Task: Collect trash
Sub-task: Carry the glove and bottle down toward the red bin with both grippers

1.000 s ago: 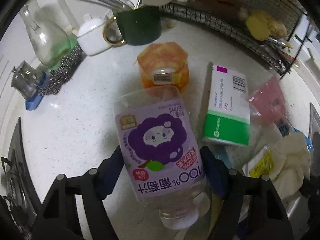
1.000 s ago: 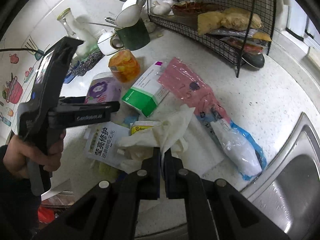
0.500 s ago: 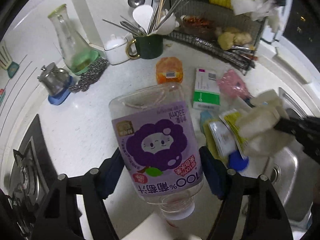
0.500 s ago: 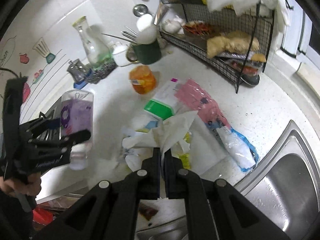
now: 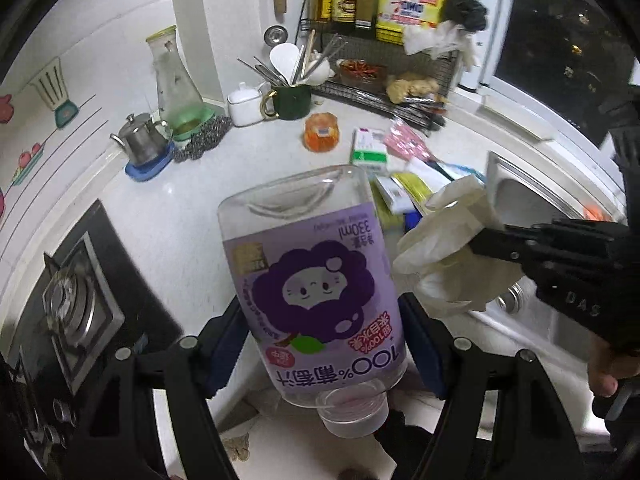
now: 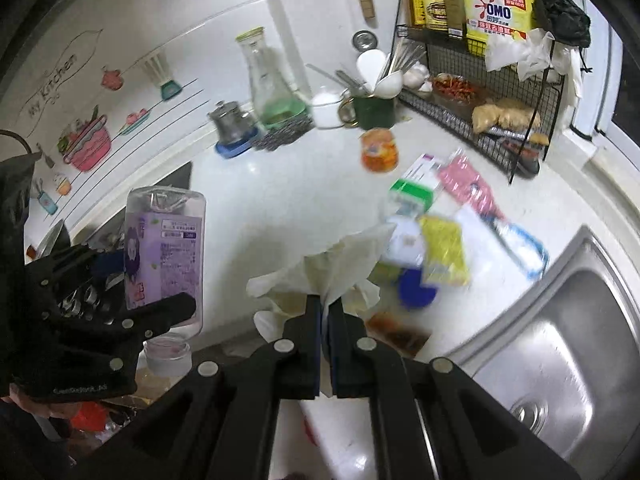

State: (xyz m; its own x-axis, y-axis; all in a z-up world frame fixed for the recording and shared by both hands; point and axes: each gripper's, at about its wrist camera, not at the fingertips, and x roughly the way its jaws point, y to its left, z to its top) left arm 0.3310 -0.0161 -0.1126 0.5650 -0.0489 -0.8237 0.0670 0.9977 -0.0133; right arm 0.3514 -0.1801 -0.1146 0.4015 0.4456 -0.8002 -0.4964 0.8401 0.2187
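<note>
My left gripper [image 5: 320, 328] is shut on a clear juice bottle [image 5: 316, 280] with a purple grape label, held cap-down high above the white counter [image 5: 200, 200]. In the right wrist view the same bottle [image 6: 164, 248] hangs at the left in the left gripper [image 6: 120, 296]. My right gripper [image 6: 325, 304] is shut on a crumpled white tissue [image 6: 332, 264], lifted off the counter; the left wrist view shows this tissue [image 5: 448, 240] at the right. Trash lying on the counter: an orange cup [image 6: 378, 150], a green-and-white box [image 6: 416, 184], a pink bag [image 6: 468, 184], a yellow packet [image 6: 444, 256].
A steel sink [image 6: 560, 340] lies at the right. A black wire rack [image 6: 480, 92] with bottles stands at the back. A green mug of utensils [image 6: 372, 108], a glass flask [image 6: 272, 84] and a small kettle [image 6: 232, 124] line the wall. A gas hob [image 5: 76, 308] sits left.
Both grippers have risen and pulled back from the counter, the left with the bottle, the right with the tissue. The trash pile now looks smaller and farther off.
</note>
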